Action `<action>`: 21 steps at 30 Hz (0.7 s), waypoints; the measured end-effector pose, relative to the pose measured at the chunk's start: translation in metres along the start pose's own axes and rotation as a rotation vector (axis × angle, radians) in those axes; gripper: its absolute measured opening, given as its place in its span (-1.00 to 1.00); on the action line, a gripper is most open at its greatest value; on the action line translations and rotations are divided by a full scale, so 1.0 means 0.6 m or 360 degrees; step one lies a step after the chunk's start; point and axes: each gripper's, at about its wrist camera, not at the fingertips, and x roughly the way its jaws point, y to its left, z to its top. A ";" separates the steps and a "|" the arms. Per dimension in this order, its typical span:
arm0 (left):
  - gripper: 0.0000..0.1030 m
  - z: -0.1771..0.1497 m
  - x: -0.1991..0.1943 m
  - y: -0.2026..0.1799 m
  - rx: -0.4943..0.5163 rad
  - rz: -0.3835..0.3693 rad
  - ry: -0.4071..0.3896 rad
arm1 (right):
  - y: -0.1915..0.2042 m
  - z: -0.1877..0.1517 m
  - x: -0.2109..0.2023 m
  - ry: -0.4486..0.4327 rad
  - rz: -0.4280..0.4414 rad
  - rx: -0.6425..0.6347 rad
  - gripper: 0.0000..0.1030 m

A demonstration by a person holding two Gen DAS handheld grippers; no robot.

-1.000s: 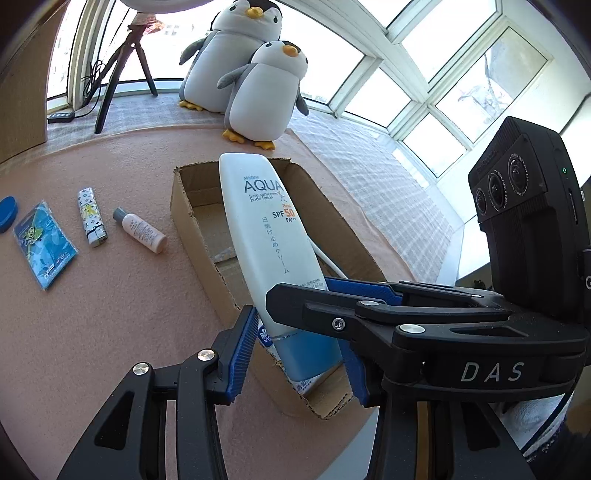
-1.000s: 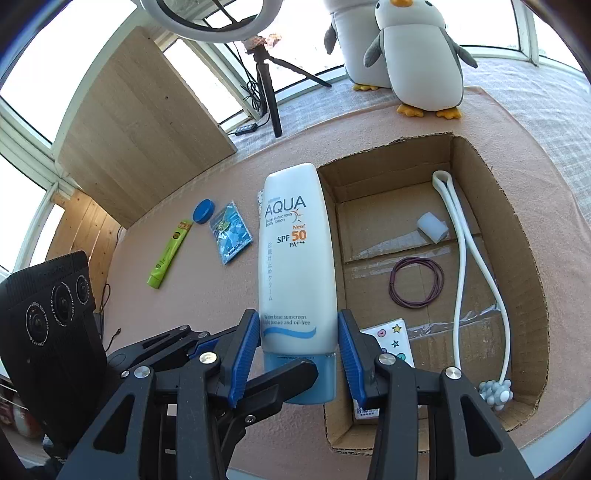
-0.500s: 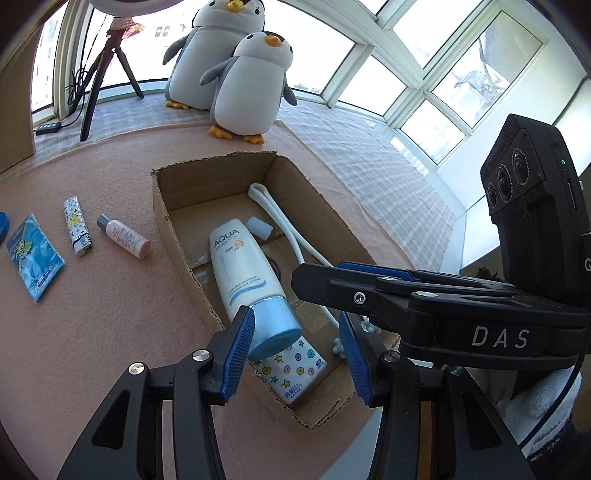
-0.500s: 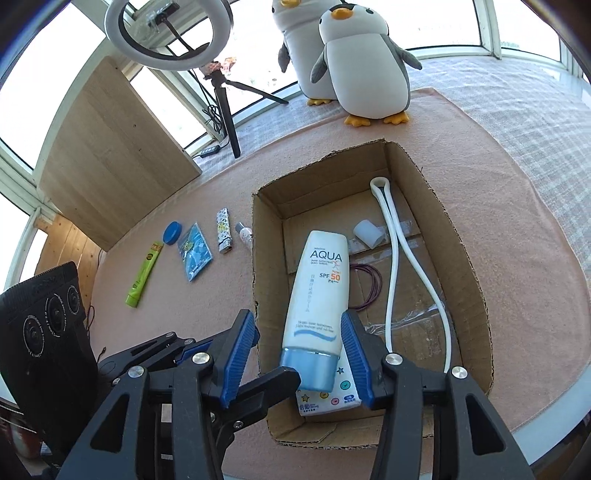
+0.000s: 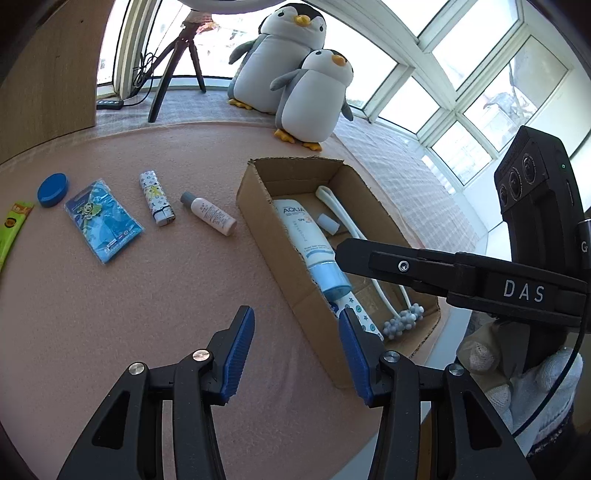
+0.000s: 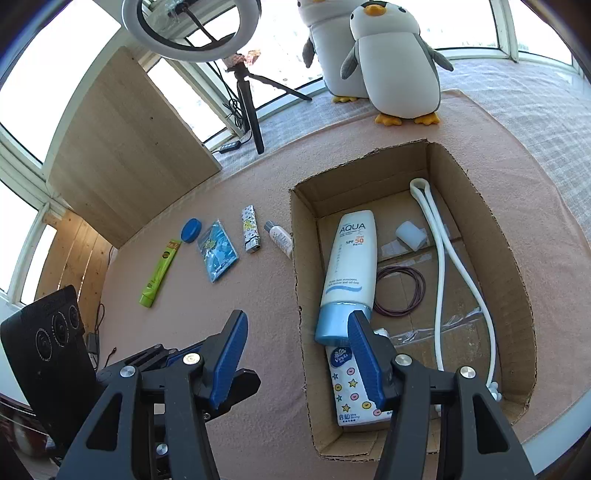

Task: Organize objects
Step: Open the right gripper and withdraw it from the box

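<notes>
At the near edge of the pink felt-covered counter [image 6: 229, 306] both claws hang with nothing between their blue pads. The right claw [image 6: 295, 358] has its jaws apart and opening, one pad above the brown cardboard box [image 6: 517, 280], the other above bare felt. The left claw [image 5: 295, 350] also stands apart and empty, just beside the box's near left corner.

Inside the box, the white sunscreen tube with a blue cap [image 6: 351, 266] lies flat along the left wall, cap toward the near edge, its cap resting on a small tissue pack printed with stars [image 6: 351, 398]. Beside it lie a loop of dark purple hair ties [image 6: 400, 291], a small white roll [image 6: 412, 236] and a long white looped cord [image 6: 441, 258].

Left of the box, on the felt, sit a small white bottle with a grey cap [image 5: 208, 213], a patterned lighter [image 5: 156, 203], a blue foil packet [image 5: 103, 220], a round blue lid [image 5: 53, 184] and a green tube [image 6: 160, 273].

Toward the far edge stand two plush penguins [image 6: 399, 62], and a ring light on a tripod [image 6: 192, 22] rises at the far left.
</notes>
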 end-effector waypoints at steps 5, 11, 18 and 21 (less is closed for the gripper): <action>0.00 -0.011 -0.031 0.062 -0.0105 0.0070 -0.0031 | 0.046 0.010 0.029 0.0040 0.0046 -0.0080 0.02; 0.00 -0.035 -0.080 0.141 -0.0239 0.0153 -0.0087 | 0.108 0.040 0.081 0.0093 0.0132 -0.0171 0.02; 0.00 -0.076 -0.147 0.242 -0.0429 0.0259 -0.0155 | 0.181 0.101 0.164 0.0175 0.0171 -0.0230 0.02; 0.00 -0.097 -0.174 0.276 -0.0493 0.0301 -0.0176 | 0.204 0.134 0.213 0.0246 0.0191 -0.0203 0.02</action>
